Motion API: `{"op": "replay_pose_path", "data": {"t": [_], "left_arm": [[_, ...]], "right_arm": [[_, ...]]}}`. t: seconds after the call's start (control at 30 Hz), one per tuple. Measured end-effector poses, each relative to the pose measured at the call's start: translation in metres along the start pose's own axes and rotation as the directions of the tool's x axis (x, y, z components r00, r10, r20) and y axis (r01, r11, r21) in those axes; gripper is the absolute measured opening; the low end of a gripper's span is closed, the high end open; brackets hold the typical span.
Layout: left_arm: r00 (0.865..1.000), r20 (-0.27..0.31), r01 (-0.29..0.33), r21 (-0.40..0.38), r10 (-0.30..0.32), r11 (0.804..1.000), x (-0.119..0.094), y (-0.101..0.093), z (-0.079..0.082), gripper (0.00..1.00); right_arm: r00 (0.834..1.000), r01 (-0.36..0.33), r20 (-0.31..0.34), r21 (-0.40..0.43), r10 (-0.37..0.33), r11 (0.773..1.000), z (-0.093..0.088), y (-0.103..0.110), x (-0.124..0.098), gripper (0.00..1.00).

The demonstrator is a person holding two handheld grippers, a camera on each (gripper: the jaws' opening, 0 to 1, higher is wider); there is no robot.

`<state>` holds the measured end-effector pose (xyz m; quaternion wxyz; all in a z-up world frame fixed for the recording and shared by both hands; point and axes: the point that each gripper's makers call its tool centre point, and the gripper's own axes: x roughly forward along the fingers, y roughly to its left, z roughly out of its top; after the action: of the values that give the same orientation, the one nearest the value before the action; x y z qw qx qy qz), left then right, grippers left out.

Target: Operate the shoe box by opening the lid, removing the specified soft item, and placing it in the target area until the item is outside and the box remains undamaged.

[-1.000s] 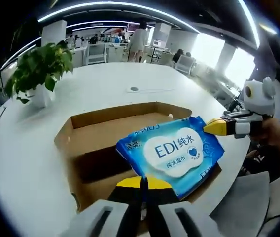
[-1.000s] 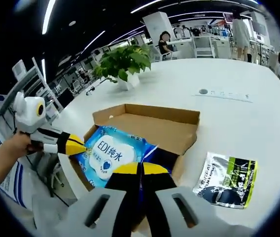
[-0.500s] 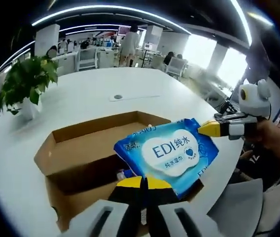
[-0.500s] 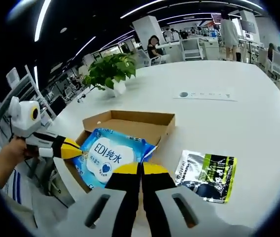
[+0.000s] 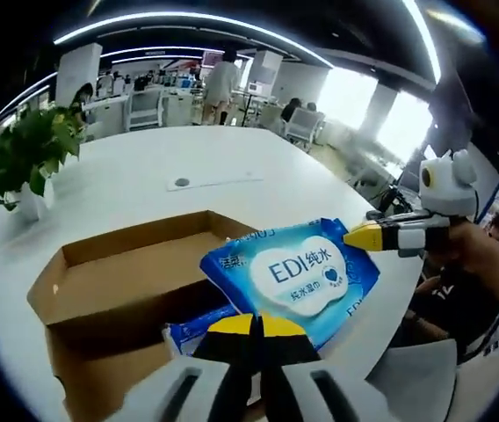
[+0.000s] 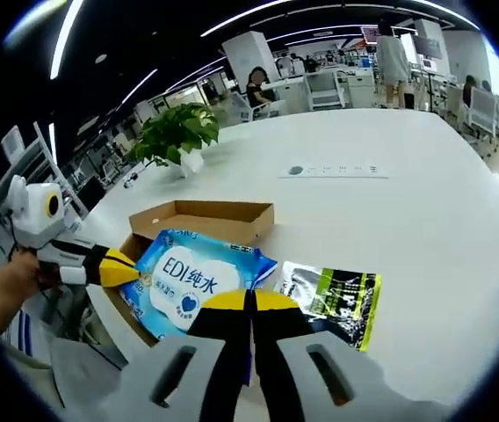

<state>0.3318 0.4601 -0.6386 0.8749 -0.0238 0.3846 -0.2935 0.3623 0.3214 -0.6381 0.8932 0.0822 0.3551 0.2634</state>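
Observation:
A blue and white wet-wipes pack (image 5: 298, 272) hangs in the air over the near end of an open cardboard shoe box (image 5: 118, 272). My left gripper (image 5: 254, 325) is shut on the pack's near edge. My right gripper (image 5: 361, 237) comes in from the right, shut on the pack's far corner. In the right gripper view the same pack (image 6: 188, 280) is pinched by my right gripper (image 6: 251, 301), while my left gripper (image 6: 126, 270) clamps its left corner. The box (image 6: 201, 220) lies behind it. A second blue pack (image 5: 192, 332) lies inside the box.
A black and green pouch (image 6: 333, 294) lies flat on the white table (image 6: 408, 220) right of the box. A potted plant (image 6: 175, 132) stands at the back and a round socket cover (image 6: 296, 170) farther on. A person's hand (image 6: 3, 286) holds the left gripper. The table edge is close.
Both grippers have carried the wipes pack up and away from the box, which now looks lower and farther off. The cameras have moved along, so the whole scene has shifted.

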Motion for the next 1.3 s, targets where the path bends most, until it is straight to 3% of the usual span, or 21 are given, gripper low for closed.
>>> {"op": "replay_pose_path", "data": {"t": [0.43,0.77,1.03,1.3], "left_arm": [[0.998,0.011,0.058,0.016,-0.059,0.998,0.027,-0.041,0.010,0.00],[0.996,-0.010,0.087,0.044,-0.087,0.995,0.050,-0.058,0.016,0.00],[0.994,-0.050,0.097,0.025,-0.095,0.995,0.077,-0.056,0.015,0.00],[0.994,-0.087,0.071,0.051,-0.066,0.996,0.099,-0.046,0.016,0.00]], "right_arm": [[0.999,0.049,0.009,0.014,-0.049,0.999,-0.003,-0.039,-0.028,0.00],[0.996,0.087,-0.002,0.021,-0.087,0.996,-0.008,-0.064,-0.035,0.00],[0.995,0.101,-0.016,0.041,-0.101,0.994,-0.014,-0.083,-0.021,0.00],[0.993,0.109,-0.037,0.038,-0.108,0.993,-0.019,-0.107,0.009,0.00]]}}
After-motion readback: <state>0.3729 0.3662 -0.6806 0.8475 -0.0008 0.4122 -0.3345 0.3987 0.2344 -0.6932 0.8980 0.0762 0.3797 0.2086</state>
